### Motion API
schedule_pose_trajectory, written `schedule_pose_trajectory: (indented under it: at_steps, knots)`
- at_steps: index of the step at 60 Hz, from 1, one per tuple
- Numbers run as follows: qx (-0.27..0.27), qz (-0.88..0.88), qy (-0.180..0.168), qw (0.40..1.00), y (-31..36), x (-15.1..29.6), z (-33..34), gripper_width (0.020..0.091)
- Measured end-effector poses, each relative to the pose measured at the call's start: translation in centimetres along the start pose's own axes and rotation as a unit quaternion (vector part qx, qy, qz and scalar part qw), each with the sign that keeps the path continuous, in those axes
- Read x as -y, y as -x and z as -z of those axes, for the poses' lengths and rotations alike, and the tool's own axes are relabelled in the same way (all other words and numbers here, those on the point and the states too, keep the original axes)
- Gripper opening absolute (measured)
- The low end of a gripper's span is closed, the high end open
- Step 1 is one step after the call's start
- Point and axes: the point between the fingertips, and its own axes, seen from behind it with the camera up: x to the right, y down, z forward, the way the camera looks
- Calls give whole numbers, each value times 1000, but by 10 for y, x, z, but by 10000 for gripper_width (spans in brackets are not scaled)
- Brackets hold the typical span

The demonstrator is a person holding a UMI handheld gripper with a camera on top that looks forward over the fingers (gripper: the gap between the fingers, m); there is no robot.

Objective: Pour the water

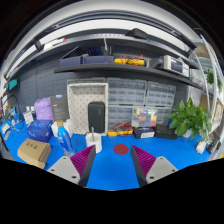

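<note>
My gripper (113, 160) is open above a blue table (112, 172), its two purple-padded fingers (83, 161) spread wide with nothing between them. Beyond the fingers lies a small dark red round disc (121, 148) on the table. Further back and to the left of the disc stands a white cup-like object (95, 140). A blue bottle-like item (66, 138) stands off to the left of the fingers.
A cardboard box (34, 152) sits at the left, a blue basket (40, 129) behind it. A black chair back (96, 117), a crate of coloured items (145, 121) and a green plant (190, 118) stand at the back. Shelves (110, 65) hang above.
</note>
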Motion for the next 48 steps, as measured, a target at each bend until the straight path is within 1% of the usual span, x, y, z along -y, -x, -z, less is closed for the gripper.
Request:
schedule_pose_trajectory:
  at_steps: [4,9,10,14,22,34,43,48]
  knots:
    - [7,4,1,1000,15,-4,-8,704]
    - [16,13,10,1000,40,-13,-18,706]
    - [19,15,13,1000,37,-14,-14,704]
    - [26,19,17,999,69,-22,-27,706]
    - [43,12,15,999,122,-40,-36,704]
    - [92,2,15,996,210,-71,-65,716]
    - [78,13,14,997,230,-75,-103,712]
    - [67,8,3,998,234,-67,-127,713]
